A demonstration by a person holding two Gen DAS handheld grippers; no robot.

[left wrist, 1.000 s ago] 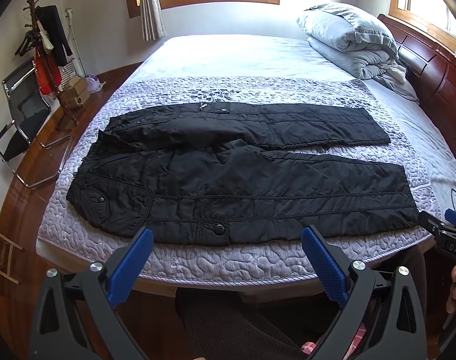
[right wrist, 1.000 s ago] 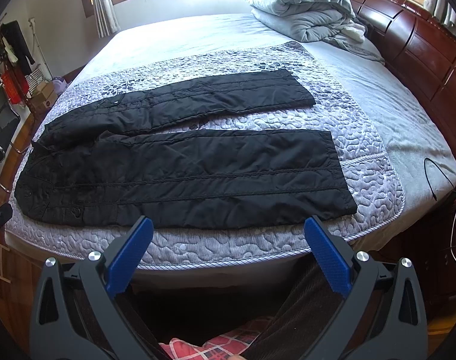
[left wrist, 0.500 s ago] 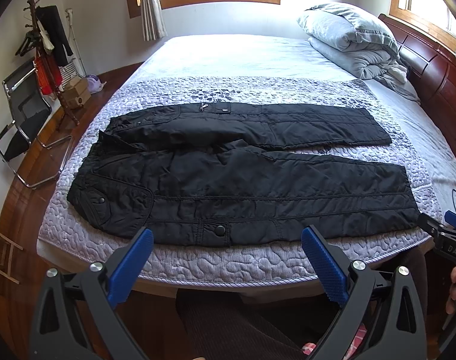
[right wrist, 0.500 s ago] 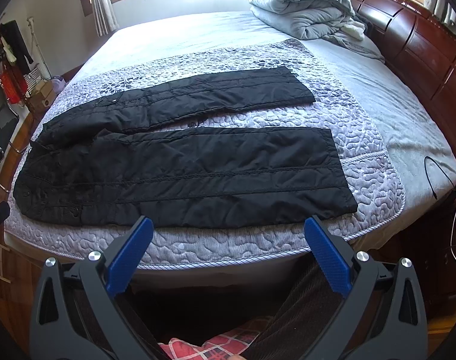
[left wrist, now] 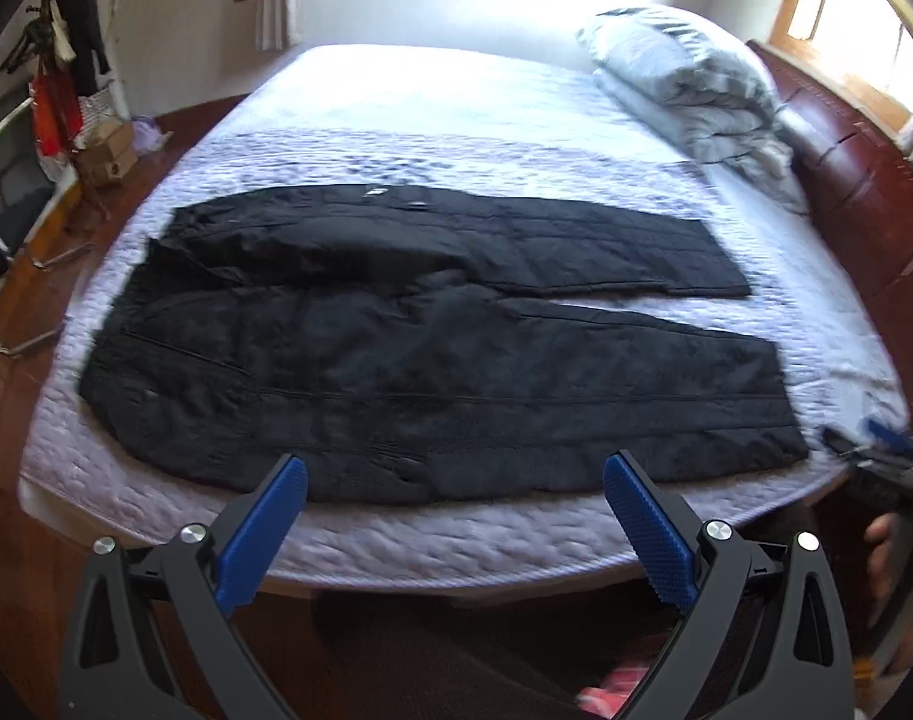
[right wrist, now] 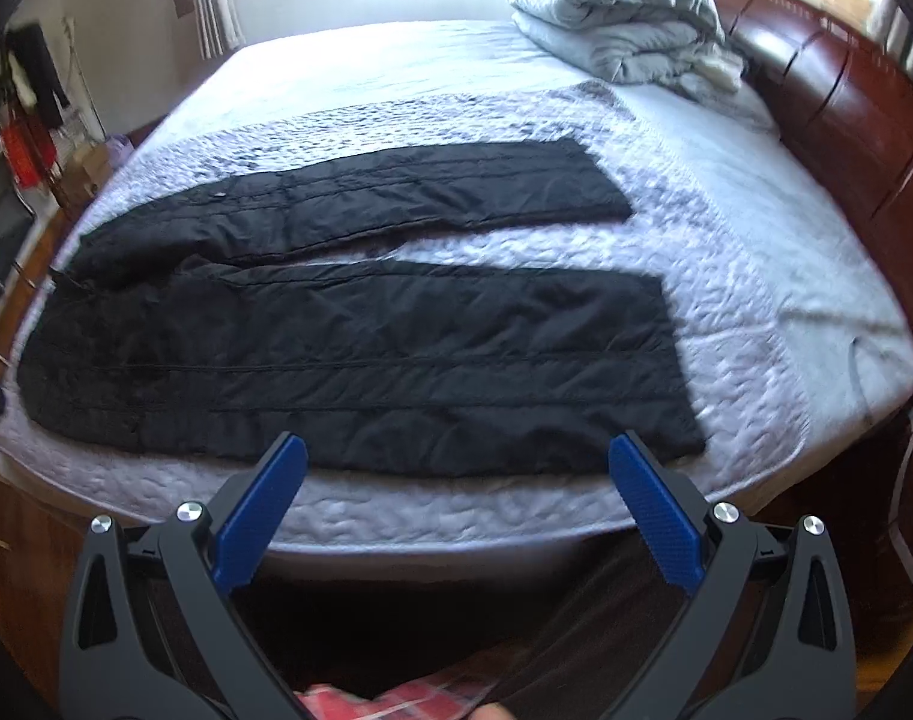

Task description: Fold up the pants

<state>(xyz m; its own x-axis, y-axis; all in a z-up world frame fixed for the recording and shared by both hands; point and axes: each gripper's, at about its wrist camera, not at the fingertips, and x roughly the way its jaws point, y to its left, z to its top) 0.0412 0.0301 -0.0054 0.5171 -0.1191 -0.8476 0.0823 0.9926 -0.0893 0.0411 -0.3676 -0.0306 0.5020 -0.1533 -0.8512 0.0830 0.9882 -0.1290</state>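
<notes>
Black quilted pants (left wrist: 432,354) lie flat on the bed, waist at the left, both legs spread apart and pointing right; they also show in the right wrist view (right wrist: 360,354). My left gripper (left wrist: 453,474) is open and empty, held just before the bed's near edge, close to the near leg's lower hem line. My right gripper (right wrist: 456,450) is open and empty, in front of the near leg, toward its cuff end. The right gripper also shows at the right edge of the left wrist view (left wrist: 876,450).
The pants rest on a grey quilted cover (left wrist: 456,540) over the bed. A folded grey duvet (right wrist: 612,6) lies at the far right by the wooden headboard (right wrist: 846,120). A chair and clothes rack (left wrist: 54,90) stand at the left. A cable (right wrist: 858,372) lies on the bed's right side.
Both grippers have moved forward toward the bed, so the pants look larger and lie closer to the fingertips. The view is motion-blurred. The pants have not moved.
</notes>
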